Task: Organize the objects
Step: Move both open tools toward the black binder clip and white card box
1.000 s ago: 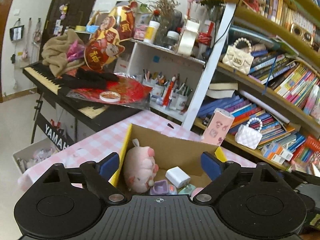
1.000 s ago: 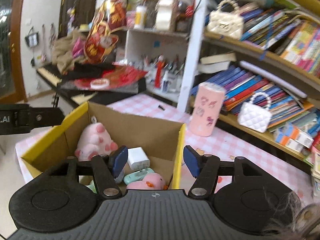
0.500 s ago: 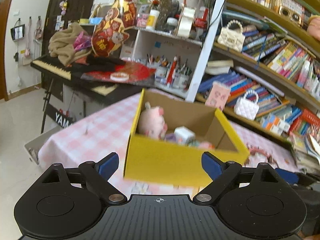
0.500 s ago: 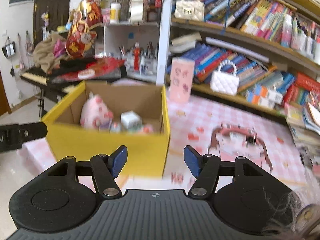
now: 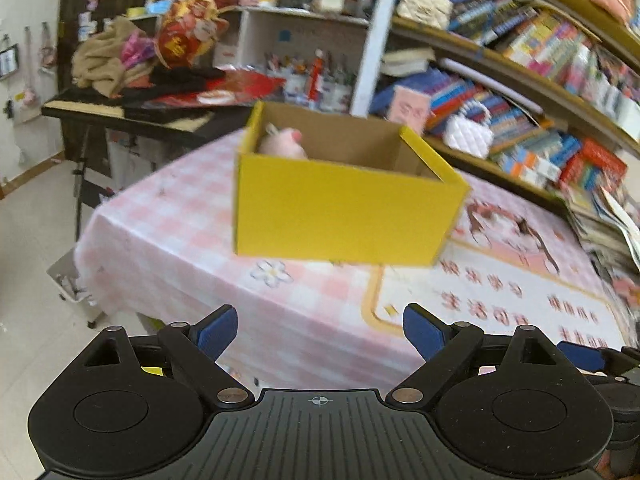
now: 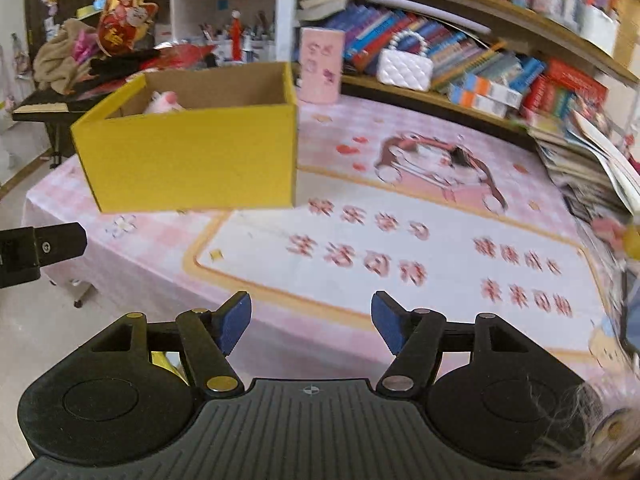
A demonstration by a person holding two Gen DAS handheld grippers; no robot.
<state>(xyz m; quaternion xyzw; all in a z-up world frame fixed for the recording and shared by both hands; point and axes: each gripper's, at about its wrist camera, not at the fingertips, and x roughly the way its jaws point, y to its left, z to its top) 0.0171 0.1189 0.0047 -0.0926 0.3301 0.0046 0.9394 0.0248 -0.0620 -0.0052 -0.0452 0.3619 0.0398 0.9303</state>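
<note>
Cardboard box (image 5: 344,208), yellow outside and plain brown inside, sits on the tabletop (image 5: 312,312) at the centre of the left wrist frame and in the upper left of the right wrist frame (image 6: 192,160). A pink plush pig (image 5: 282,144) pokes above its rim at the far left corner of the box; in the right wrist frame only its snout and ear show (image 6: 164,102). No label or printing is visible on the box's yellow walls.

The tabletop carries a pink checked cloth with a cartoon print (image 6: 440,168) and rows of red characters (image 6: 360,256), too blurred to read.

The left gripper (image 5: 318,330) hangs low at the bottom centre of its frame, off the near edge of the tabletop, its blue-padded jaws wide apart with nothing between them. The right gripper (image 6: 311,320) sits likewise at the bottom centre of its frame, jaws apart and empty, well apart from the box.

Behind the box stands a pink canister (image 6: 322,66) with faint pattern marks that cannot be read, beside a white quilted handbag (image 6: 406,68) with a bead handle on the lower bookshelf (image 6: 480,116). A red and gold decoration (image 5: 184,36) in the upper left bears gold characters, illegible here.
</note>
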